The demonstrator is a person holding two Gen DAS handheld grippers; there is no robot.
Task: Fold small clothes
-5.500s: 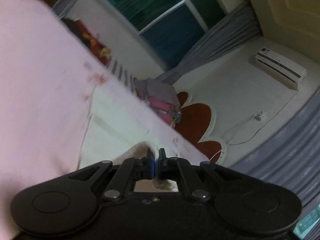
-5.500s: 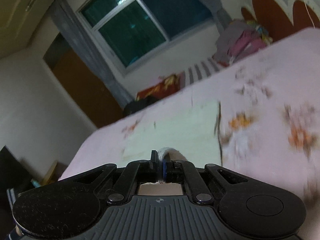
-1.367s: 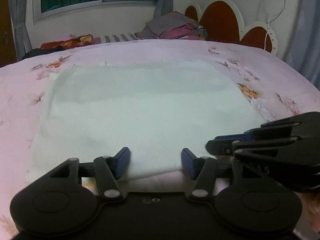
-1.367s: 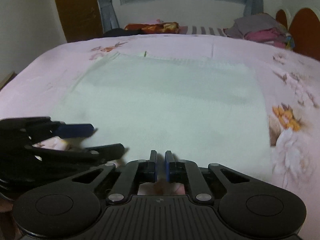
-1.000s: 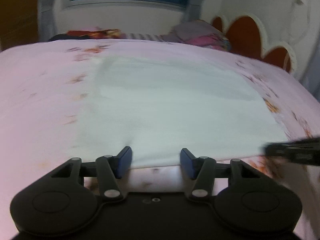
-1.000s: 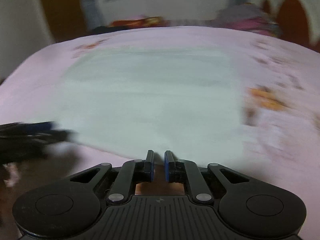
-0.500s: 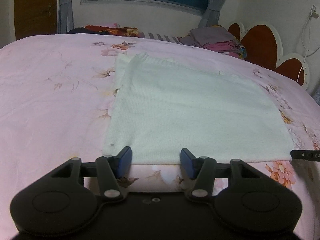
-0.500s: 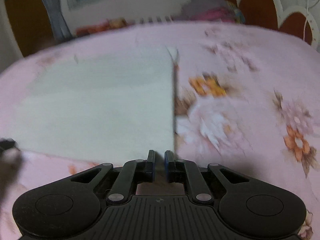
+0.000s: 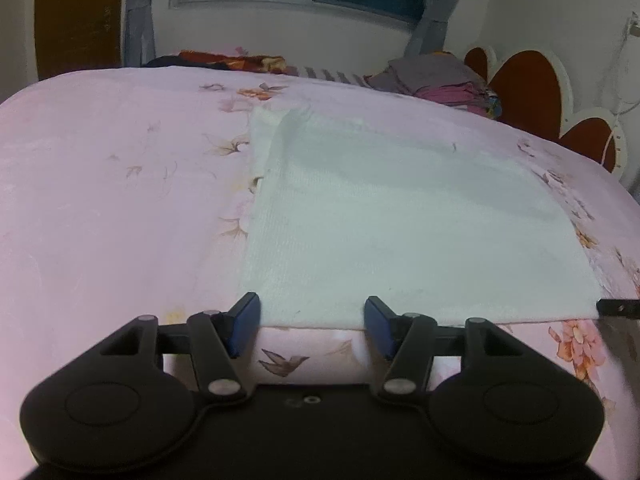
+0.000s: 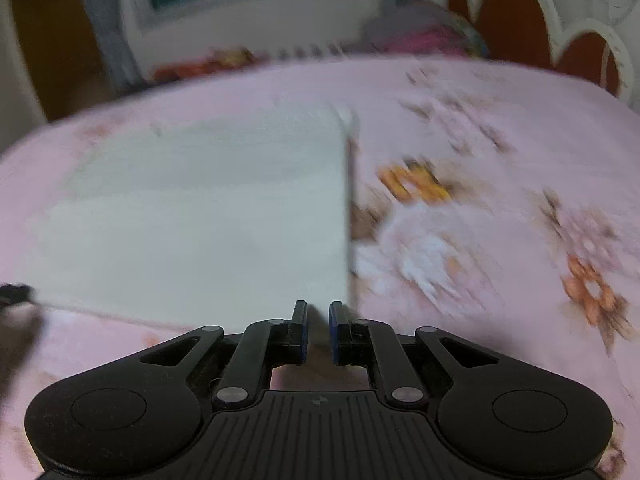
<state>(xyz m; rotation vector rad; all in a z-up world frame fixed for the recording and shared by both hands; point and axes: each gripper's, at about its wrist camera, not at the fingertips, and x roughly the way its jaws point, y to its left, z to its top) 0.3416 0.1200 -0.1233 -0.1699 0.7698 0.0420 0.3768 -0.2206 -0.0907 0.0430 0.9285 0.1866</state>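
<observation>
A white knitted garment [image 9: 400,232] lies flat on the pink floral bedsheet [image 9: 112,200]. My left gripper [image 9: 312,324] hovers at its near edge by the left corner. Its jaws are opening, and the hem lies between the blue pads [image 9: 244,320] without being pressed. My right gripper [image 10: 319,330] is shut to a narrow slit at the near right corner of the garment [image 10: 200,216], which looks blurred there. I see no cloth lifted by it. Each gripper's tip shows at the edge of the other's view: the right gripper [image 9: 618,306] and the left gripper [image 10: 14,294].
A pile of folded clothes [image 9: 436,76] sits at the far right of the bed, beside the red scalloped headboard [image 9: 524,84]. A dark red bundle [image 9: 232,60] lies along the far edge below the window. The bed's near edge runs just under both grippers.
The garment, held up by both shut grippers earlier, now lies flat and released. My left gripper has shifted toward the near left corner and my right toward the near right corner. The left jaws stand slightly wider.
</observation>
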